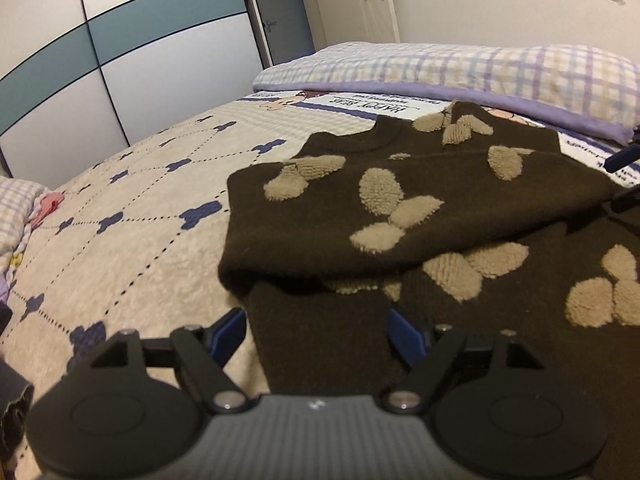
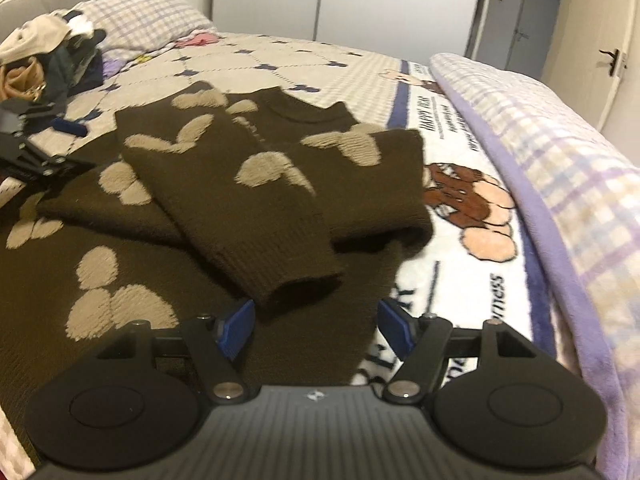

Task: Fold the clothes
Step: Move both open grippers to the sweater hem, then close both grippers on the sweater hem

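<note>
A dark brown sweater with fluffy beige leaf patches lies flat on the bed, both sleeves folded across its chest. In the left wrist view one brown cuff lies on the cover between the blue pads of my left gripper, which stands open without pressing on it. My right gripper is open too, just short of the other sleeve's cuff, with the sweater's body under it. Each gripper shows in the other's view: the right gripper at the sweater's right edge, the left gripper at its left edge.
The bed cover is cream with blue clover marks and a bear print. A folded purple checked quilt lies along one side. A pillow and a pile of clothes sit at the head. A wardrobe stands beyond.
</note>
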`<state>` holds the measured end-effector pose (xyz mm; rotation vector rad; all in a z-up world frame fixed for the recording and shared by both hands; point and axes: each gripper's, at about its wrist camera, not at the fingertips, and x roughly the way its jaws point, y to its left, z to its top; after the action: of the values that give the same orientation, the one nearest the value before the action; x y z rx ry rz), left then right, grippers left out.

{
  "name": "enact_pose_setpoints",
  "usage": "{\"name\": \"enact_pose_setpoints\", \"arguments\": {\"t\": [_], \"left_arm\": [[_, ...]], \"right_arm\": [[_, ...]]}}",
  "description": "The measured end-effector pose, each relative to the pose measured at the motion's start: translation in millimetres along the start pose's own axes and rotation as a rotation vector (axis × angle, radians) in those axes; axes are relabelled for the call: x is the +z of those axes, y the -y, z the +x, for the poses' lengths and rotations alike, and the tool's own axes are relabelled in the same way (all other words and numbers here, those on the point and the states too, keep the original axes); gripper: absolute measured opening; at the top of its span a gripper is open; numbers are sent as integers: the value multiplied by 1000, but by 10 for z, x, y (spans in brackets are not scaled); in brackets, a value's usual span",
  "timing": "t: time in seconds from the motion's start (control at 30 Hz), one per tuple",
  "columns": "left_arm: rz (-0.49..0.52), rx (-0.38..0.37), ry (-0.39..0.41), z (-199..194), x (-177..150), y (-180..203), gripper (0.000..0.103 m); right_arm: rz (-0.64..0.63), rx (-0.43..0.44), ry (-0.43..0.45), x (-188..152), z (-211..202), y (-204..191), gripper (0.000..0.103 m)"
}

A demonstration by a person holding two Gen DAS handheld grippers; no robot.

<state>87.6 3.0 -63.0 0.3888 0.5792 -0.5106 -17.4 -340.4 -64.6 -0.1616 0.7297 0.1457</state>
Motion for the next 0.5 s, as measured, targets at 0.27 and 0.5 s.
{"name": "enact_pose_setpoints", "arguments": {"t": [0.27,0.5], "left_arm": [[-135,-24,52,-81,127,-354,86],[-389,-84,37,225,189,-776,88]], "right_arm": [[88,-15,50,120,-70,237,71],[239,-24,82,221,47,550,71]]}}
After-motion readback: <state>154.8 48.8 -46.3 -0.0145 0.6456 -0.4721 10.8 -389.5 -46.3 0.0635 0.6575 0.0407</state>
